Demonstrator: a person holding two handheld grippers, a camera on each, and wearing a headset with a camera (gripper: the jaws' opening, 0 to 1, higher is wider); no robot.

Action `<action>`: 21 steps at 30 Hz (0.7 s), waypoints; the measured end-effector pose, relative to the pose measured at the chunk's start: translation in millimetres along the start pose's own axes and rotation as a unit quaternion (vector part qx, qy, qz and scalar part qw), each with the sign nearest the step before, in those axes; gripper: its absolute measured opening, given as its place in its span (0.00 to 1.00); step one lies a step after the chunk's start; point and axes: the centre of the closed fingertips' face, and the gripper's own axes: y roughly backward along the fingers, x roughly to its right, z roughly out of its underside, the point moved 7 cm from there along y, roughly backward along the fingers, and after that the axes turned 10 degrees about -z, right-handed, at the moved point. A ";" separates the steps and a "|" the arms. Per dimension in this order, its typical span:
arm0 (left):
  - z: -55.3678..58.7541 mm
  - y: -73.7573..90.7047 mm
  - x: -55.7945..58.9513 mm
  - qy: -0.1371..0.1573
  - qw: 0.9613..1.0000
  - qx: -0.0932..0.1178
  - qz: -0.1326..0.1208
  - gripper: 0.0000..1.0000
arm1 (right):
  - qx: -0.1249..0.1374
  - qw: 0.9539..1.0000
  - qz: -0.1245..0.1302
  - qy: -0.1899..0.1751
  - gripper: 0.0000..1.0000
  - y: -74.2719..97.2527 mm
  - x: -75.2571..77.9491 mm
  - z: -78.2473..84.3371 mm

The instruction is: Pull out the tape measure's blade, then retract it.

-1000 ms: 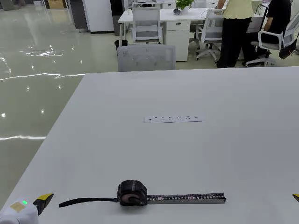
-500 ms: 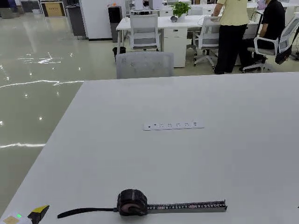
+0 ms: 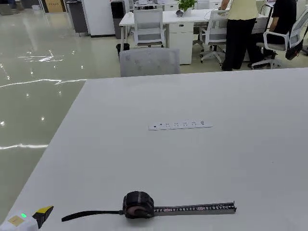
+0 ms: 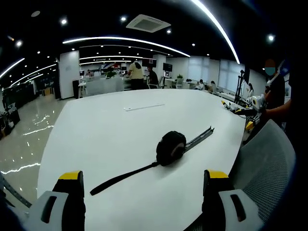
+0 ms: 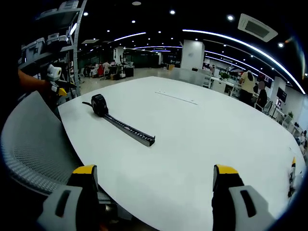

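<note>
On smooth white table (image 3: pixel 144 159), round black tape measure (image 3: pixel 138 204), straight blade (image 3: pixel 195 209)

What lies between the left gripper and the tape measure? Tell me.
Left gripper view: the black strap of the tape measure, lying on bare table, points toward the left gripper.

One black round-cased tape measure (image 3: pixel 137 204), with one dark graduated blade (image 3: pixel 195 209) and one black wrist strap (image 3: pixel 91 215). One white table (image 3: pixel 144 159). One flat white power strip (image 3: pixel 180 124). Two yellow-tipped tongs: left tongs (image 4: pixel 144 174), right tongs (image 5: pixel 155 169). One grey mesh chair (image 3: pixel 149 61) at the table's far edge. Two people beyond: one standing person (image 3: pixel 239 29), one seated person (image 3: pixel 284 19). One potted green plant (image 3: pixel 186 5).
</note>
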 end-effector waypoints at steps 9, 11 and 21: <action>-2.6 -1.4 6.3 -0.007 1.000 -0.010 0.002 1.00 | 0.006 1.000 -0.003 0.000 1.00 -1.8 2.6 -3.0; -7.2 -2.7 7.9 -0.003 1.000 -0.010 0.000 1.00 | 0.001 1.000 -0.013 -0.004 1.00 -3.9 0.5 -0.6; -33.3 -24.2 27.2 0.019 1.000 -0.009 0.000 1.00 | -0.042 0.994 -0.076 0.073 0.98 -22.2 -1.7 -16.7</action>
